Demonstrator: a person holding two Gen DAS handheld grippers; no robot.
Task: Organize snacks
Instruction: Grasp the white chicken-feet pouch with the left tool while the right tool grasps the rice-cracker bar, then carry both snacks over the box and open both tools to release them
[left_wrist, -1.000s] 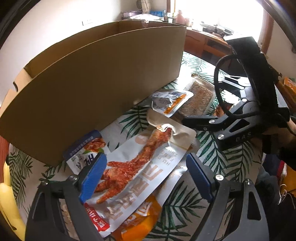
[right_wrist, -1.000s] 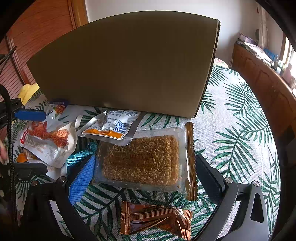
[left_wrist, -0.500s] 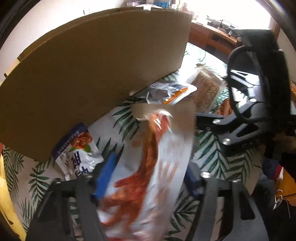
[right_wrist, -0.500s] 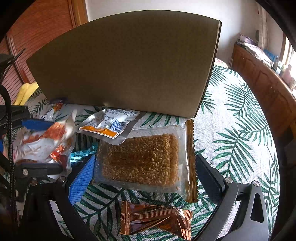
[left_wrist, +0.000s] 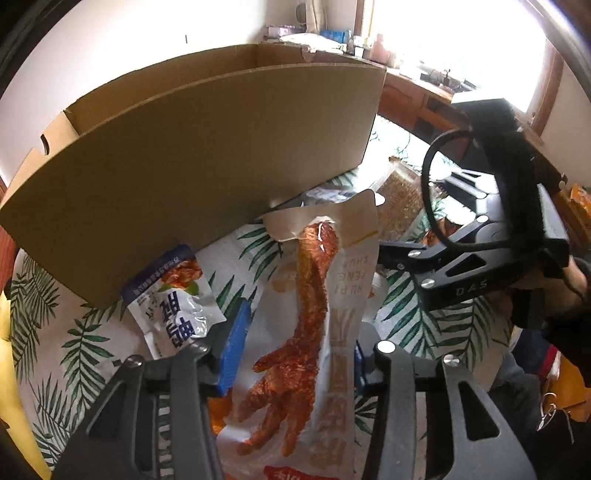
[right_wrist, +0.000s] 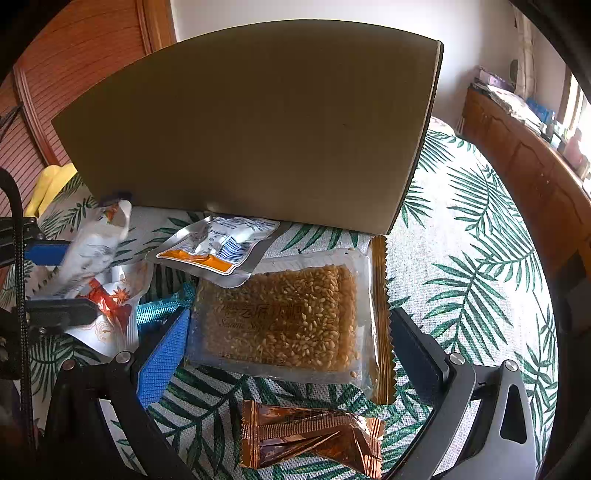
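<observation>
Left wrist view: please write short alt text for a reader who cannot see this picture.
The left gripper has just closed on a white chicken-foot snack pouch and holds it above a leaf-print tablecloth. A large open cardboard box stands behind, a small blue-and-white packet leaning at its base; the right gripper is at right.

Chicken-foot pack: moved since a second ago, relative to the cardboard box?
Yes. The chicken-foot pack lay flat on the tablecloth; now its top edge stands lifted toward the cardboard box, pinched in the left gripper, whose jaws have just been closing on it.
</observation>
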